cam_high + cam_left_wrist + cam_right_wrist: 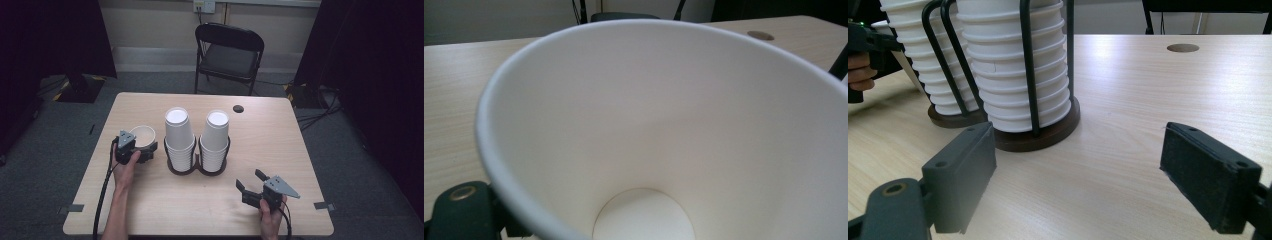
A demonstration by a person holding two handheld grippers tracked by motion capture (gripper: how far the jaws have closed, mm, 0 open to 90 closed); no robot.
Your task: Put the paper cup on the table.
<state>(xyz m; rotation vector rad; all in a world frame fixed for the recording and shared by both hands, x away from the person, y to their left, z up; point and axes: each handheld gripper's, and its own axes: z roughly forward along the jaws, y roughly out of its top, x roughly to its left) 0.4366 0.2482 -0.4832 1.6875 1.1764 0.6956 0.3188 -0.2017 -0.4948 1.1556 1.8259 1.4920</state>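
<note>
One paper cup (143,135) is held by the left gripper (141,150), to the left of the cup holder (197,167) and close to the table (280,150). The cup stands with its mouth up. In the left gripper view the cup (674,130) is seen from above, with one black jaw at its outer wall. The jaws look closed on the cup's wall, but the pads are hidden, so the grip is a guess.

The right gripper (250,186) is kept low over the table, in front of the cup holder and to its right. Its jaws are spread wide and nothing is between them. In the right gripper view they are flat black blocks with a rough face.

So far, it seems one cup has been taken off a stack and brought down beside the holder. It is not clear if the cup is set down yet. What is left is judged to be letting it go, and maybe taking more cups.

The cups are white, thin and smooth, wide at the top and narrow at the round bottom. Two tall stacks (1018,65) are kept upside down inside thin black wire loops on round dark brown bases. The stacked rims look like ridges. The table is pale wood with fine lines.
</note>
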